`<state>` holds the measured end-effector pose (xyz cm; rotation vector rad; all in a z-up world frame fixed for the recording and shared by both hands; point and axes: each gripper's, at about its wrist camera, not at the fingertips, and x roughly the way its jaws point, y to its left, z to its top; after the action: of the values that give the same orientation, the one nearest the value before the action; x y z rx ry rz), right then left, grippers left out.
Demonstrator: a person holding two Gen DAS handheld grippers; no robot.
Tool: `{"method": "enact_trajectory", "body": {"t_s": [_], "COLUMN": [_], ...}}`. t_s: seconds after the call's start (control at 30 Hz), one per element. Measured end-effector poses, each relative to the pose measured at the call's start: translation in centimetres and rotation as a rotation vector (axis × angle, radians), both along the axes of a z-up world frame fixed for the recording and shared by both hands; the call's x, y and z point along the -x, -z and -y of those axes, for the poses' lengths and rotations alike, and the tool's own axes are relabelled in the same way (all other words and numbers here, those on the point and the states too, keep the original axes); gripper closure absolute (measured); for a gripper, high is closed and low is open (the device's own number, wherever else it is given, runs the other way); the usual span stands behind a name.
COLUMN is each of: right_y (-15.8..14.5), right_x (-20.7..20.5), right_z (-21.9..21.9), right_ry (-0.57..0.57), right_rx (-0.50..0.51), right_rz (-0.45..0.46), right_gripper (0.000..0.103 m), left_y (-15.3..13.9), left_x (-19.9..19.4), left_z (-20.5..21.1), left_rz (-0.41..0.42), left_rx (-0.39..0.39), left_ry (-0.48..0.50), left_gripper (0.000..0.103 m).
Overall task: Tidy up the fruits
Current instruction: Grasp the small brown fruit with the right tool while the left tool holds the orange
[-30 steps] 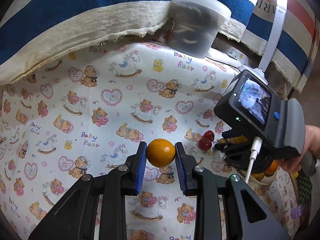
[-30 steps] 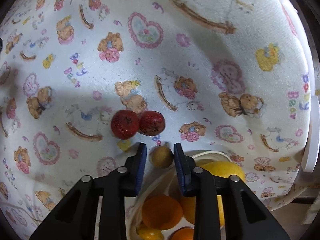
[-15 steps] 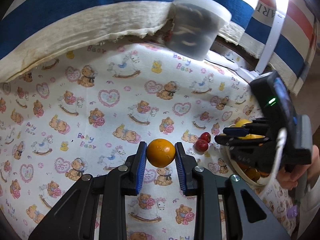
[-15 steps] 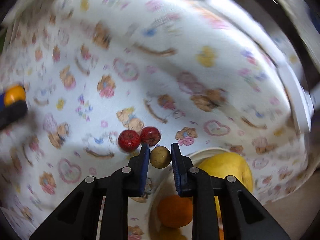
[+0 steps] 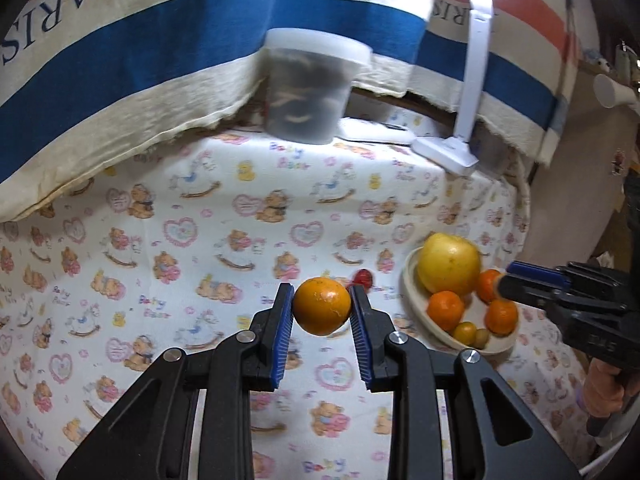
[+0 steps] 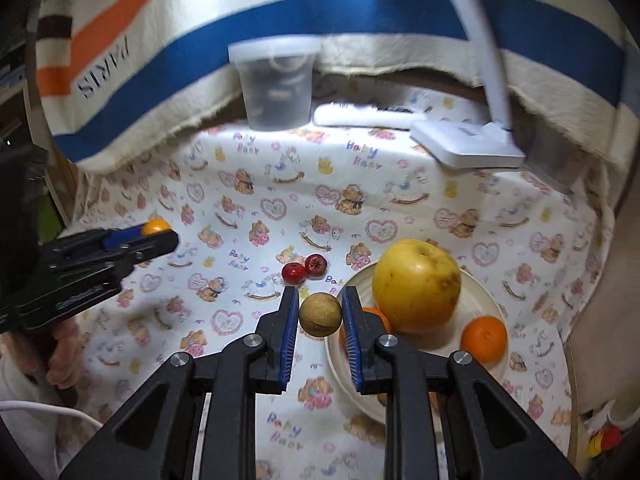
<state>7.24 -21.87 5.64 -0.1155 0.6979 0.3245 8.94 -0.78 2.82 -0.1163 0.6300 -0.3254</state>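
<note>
the left gripper (image 5: 322, 312) is clamped on a firm, light orange (image 5: 322, 306), held left of the plate (image 6: 496, 308). the right gripper (image 6: 320, 314) pinches a small brown fruit (image 6: 321, 314) over the plate's left rim; it looks smooth and round, so a grip across its widest part seems safest.

Count: 2 grippers (image 5: 322, 312) (image 6: 320, 314), 1 plate (image 6: 486, 300), 1 lidded tub (image 6: 276, 84), 1 lamp (image 6: 468, 144). Fruit: 1 lg yellow apple (image 6: 416, 286), 4 oranges incl. 1 gripped (image 5: 322, 306), 2 sm red fruits (image 6: 305, 269). Also 1 brown round fruit (image 6: 321, 314) gripped, approx. 2 sm yellow-green ones (image 5: 472, 334) in plate.

Bright lamplight, fisheye warp, slight blur
</note>
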Motion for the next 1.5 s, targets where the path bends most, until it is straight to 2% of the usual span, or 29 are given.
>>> {"method": "enact_trajectory", "body": {"t_s": [0.13, 0.2, 0.33, 0.47, 0.6, 0.67, 0.87, 1.23, 1.5], "right_y": [-0.4, -0.6, 0.2, 1.8, 4.2, 5.4, 7.5, 8.5, 8.2], "right_x": [2.4, 3.3, 3.9, 3.0, 1.5, 0.7, -0.2, 0.0, 0.2], "right_z": [2.3, 3.5, 5.8, 7.6, 9.0, 9.5, 10.4, 9.7, 10.0], "right_ry": [0.012, 0.029, 0.055, 0.101, 0.128, 0.136, 0.152, 0.145, 0.147], "right_rx": [-0.043, -0.064, -0.113, -0.142, -0.199, -0.204, -0.227, -0.18, -0.194], "right_rz": [0.06, 0.078, 0.079, 0.058, -0.006, -0.057, -0.133, -0.165, -0.164], "right_gripper": [0.08, 0.08, 0.08, 0.08, 0.08, 0.08, 0.08, 0.08, 0.08], "left_y": [-0.8, -1.1, -1.4, -1.2, -0.7, -0.3, 0.6, 0.1, 0.4], "left_x": [1.3, 1.6, 2.7, 3.1, 3.0, 2.7, 2.4, 3.3, 3.4], "left_z": [1.6, 2.2, 3.7, 4.7, 5.2, 5.3, 5.6, 6.3, 6.9], "left_rz": [0.03, 0.021, 0.041, 0.04, 0.028, 0.014, -0.011, 0.045, 0.057], "left_rx": [-0.049, -0.031, -0.059, -0.066, -0.076, -0.075, -0.084, -0.089, -0.11], "left_ry": [0.004, 0.008, 0.037, 0.063, 0.068, 0.066, 0.065, 0.078, 0.09], "left_gripper": [0.076, 0.076, 0.076, 0.076, 0.076, 0.076, 0.076, 0.076, 0.076]}}
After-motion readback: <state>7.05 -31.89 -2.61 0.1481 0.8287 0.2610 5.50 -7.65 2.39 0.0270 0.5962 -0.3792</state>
